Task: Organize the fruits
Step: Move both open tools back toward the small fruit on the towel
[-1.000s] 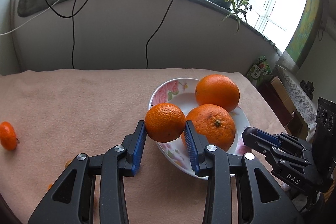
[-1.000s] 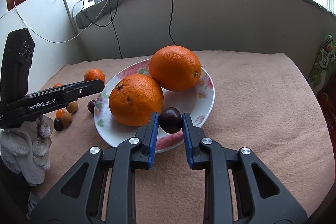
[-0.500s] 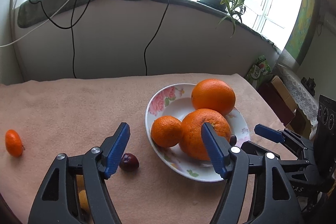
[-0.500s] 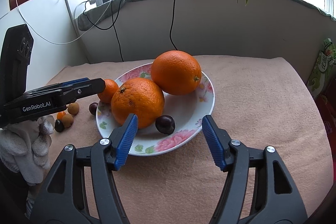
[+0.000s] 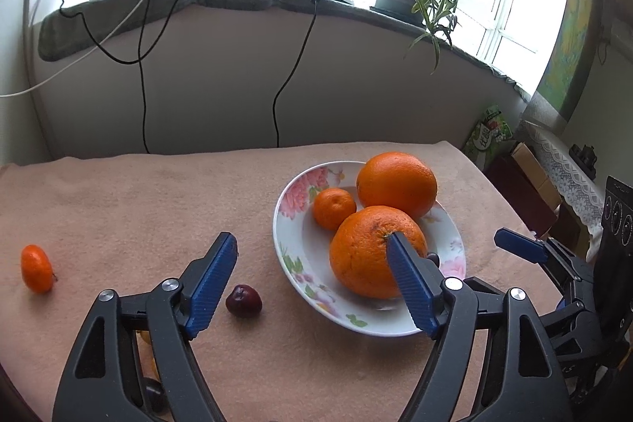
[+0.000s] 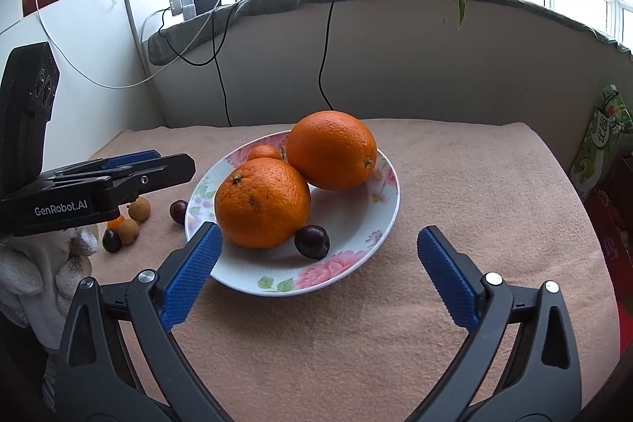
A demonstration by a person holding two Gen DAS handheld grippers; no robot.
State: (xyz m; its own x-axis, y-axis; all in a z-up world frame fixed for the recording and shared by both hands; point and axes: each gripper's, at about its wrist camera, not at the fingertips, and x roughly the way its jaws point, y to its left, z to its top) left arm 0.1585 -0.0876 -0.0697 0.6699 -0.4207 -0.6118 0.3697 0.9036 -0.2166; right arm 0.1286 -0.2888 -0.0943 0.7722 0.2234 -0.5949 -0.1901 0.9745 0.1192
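A floral plate (image 5: 292, 248) on the pink cloth holds two large oranges (image 5: 397, 182) (image 5: 368, 252), a small mandarin (image 5: 334, 208) and a dark cherry (image 6: 312, 242). My left gripper (image 5: 309, 238) hovers just short of the plate's left rim; its jaws are opening and hold nothing. My right gripper (image 6: 317, 230) sits before the plate's near rim, jaws opening wide, with the cherry lying free beyond them. Another dark cherry (image 5: 243, 300) and a mandarin (image 5: 36, 268) lie on the cloth to the left.
Longans (image 6: 138, 209) (image 6: 127, 231) and dark cherries (image 6: 179, 211) (image 6: 112, 240) lie on the cloth left of the plate (image 6: 379, 224), by a gloved hand (image 6: 35, 275). A wall with hanging cables rises behind the table. The table edge drops off at the right.
Both grippers opened. The left one let go of the small mandarin, which now rests in the plate. The right one let go of the dark cherry, also in the plate.
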